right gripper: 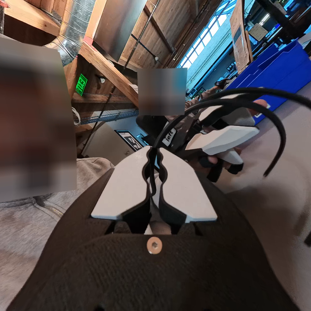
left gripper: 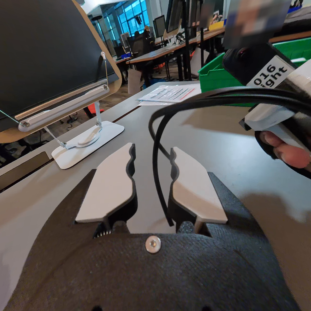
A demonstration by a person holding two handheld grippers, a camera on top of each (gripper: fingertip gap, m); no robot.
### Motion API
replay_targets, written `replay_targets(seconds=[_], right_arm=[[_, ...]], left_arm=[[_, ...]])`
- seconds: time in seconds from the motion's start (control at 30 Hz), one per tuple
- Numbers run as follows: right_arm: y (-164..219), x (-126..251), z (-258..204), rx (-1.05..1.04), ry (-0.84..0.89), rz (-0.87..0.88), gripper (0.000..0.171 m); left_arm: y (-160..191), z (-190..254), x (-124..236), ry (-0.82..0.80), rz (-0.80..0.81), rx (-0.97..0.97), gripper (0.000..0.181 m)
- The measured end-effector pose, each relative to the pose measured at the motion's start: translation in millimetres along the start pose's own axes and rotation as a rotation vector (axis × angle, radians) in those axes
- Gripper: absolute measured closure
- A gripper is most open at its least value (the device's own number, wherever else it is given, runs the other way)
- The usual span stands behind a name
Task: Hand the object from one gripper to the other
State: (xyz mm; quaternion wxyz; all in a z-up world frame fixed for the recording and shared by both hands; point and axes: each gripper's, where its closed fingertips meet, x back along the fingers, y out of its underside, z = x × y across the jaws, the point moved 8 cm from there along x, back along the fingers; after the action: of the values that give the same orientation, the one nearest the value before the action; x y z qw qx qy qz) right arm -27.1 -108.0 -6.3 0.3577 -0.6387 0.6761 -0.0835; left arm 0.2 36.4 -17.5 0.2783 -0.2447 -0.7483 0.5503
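Two tools: right tool [right gripper: 154, 149] pinching three black cable ties [right gripper: 152, 171], left tool [left gripper: 152, 148] spread around one strand.

The cable strands [right gripper: 152, 170] run between the fingers of the right gripper [right gripper: 154, 149], which close on them, then arc forward and to its right. One strand [left gripper: 159, 181] hangs between the spread fingers of the left gripper [left gripper: 152, 148], nearer its right finger, above the table [left gripper: 210, 168]. The stand [left gripper: 87, 143] sits on the table ahead-left of the left gripper. Papers [left gripper: 168, 94] lie ahead, the bin [left gripper: 217, 77] behind them to the right.
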Motion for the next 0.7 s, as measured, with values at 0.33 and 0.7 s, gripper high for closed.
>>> replay_targets(seconds=[0.33, 0.7], right_arm=[[10.4, -11.9, -1.6, -0.029, -0.049, -0.035, 0.166], [10.1, -8.6, -2.1, -0.049, -0.067, -0.001, 0.167]], left_arm=[[0.2, 1.5, 0.3, -0.02, 0.037, -0.026, 0.141], [2.7, 2.9, -0.1, 0.017, 0.013, -0.031, 0.173]])
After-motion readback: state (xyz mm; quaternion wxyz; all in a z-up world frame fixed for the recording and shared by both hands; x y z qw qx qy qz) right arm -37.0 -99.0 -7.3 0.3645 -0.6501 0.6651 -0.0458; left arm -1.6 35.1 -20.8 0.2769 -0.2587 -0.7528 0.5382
